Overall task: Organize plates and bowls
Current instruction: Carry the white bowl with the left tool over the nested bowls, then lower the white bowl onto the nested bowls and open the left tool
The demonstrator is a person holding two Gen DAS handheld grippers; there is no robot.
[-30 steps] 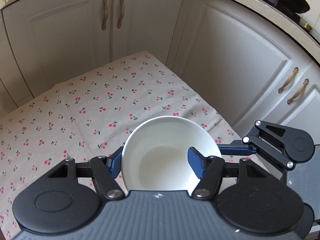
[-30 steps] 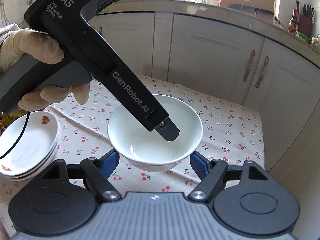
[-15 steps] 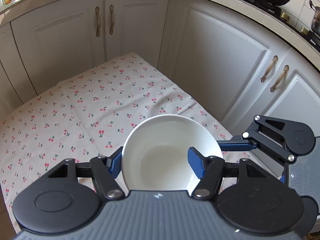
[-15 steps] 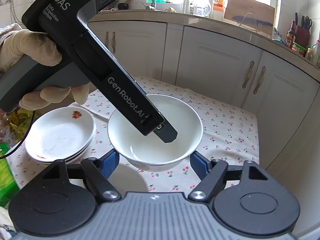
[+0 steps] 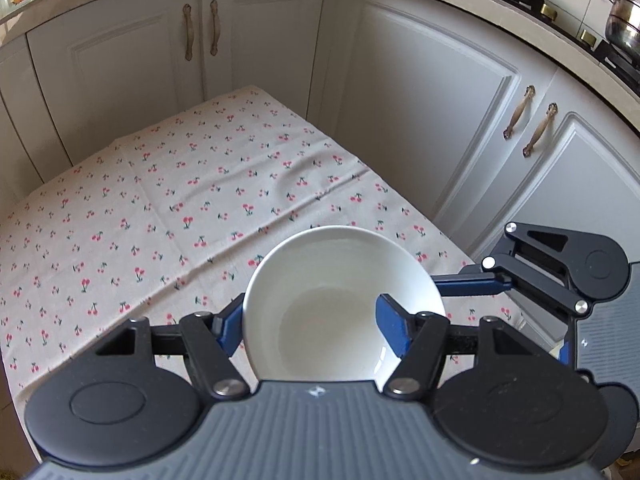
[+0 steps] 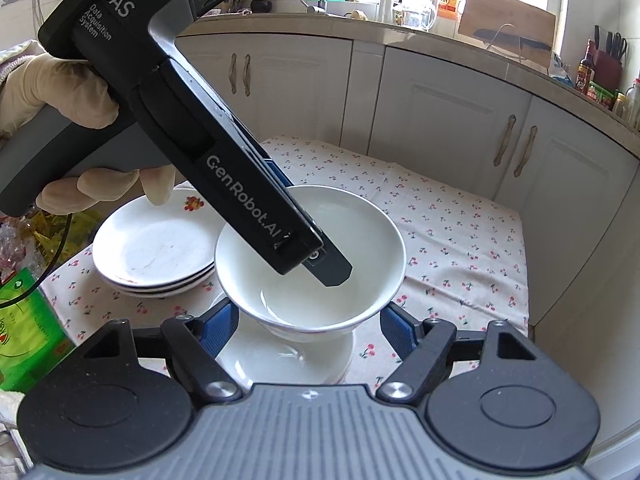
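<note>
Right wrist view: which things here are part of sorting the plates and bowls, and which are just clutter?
Part of the job:
white bowl, clamped at its rim by the left gripper
stack of plates
second bowl underneath

Just lying about:
green packet
wooden board
knife block

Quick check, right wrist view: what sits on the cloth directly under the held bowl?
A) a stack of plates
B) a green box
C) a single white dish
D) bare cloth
C: a single white dish lies on the cloth just below the bowl, which the left gripper holds by its rim; the plate stack sits off to the left.
</note>
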